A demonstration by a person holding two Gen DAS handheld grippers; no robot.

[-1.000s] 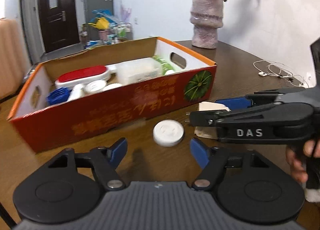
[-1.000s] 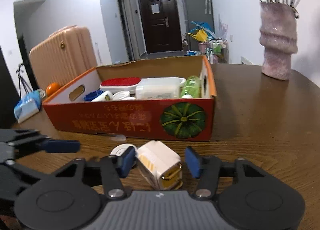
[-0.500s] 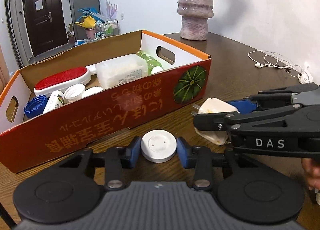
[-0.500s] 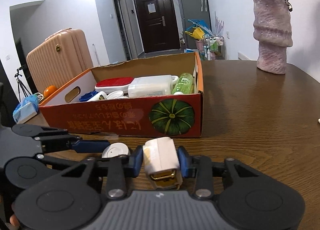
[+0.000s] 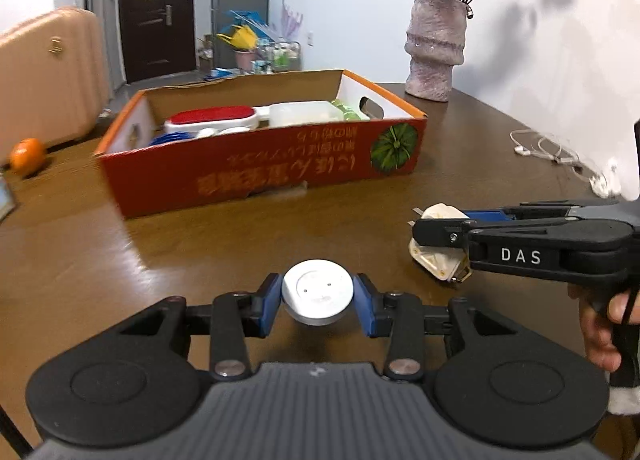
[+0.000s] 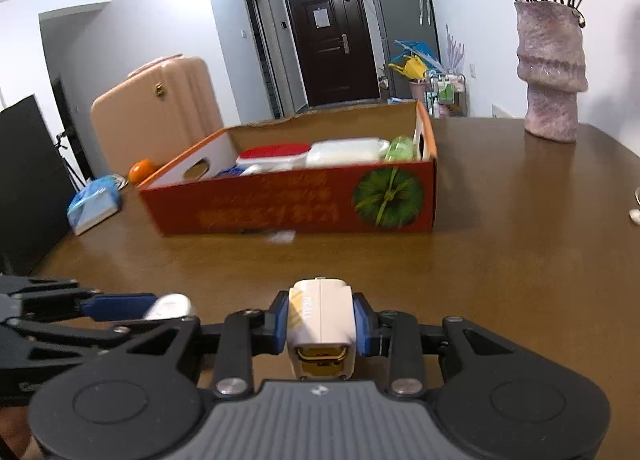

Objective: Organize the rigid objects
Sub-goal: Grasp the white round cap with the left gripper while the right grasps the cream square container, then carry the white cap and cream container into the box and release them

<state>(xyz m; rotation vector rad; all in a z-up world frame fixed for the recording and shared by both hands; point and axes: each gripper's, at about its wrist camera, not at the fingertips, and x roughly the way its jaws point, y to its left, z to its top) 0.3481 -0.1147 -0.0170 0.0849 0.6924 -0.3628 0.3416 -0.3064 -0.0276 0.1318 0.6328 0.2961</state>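
Pickup step, both hands loaded. Left gripper [image 5: 318, 298] pinches a round white cap [image 5: 318, 294] by its rim, both blue pads pressed against its edge; the cap appears raised a little off the table [image 5: 120, 260]. Right gripper [image 6: 320, 320] pinches a white charger [image 6: 322, 316] across its flat sides, gold-coloured end toward the camera, and seems likewise clear of the wood. Its jaws have just been closing onto the charger; the left pair closed onto the cap a little sooner and now holds steady. In the left view the right gripper [image 5: 440, 230] lies just to the right of the cap, the two tools close but apart. Box [image 6: 296, 212], red-sided and open-topped, stands farther back on the table, already holding a red-lidded case, a clear tub and a green bottle.

Judged next move: carry each item over the near wall and release into free floor space. Nearness of the two tools calls for staggered entry; free space inside cannot be judged from here.
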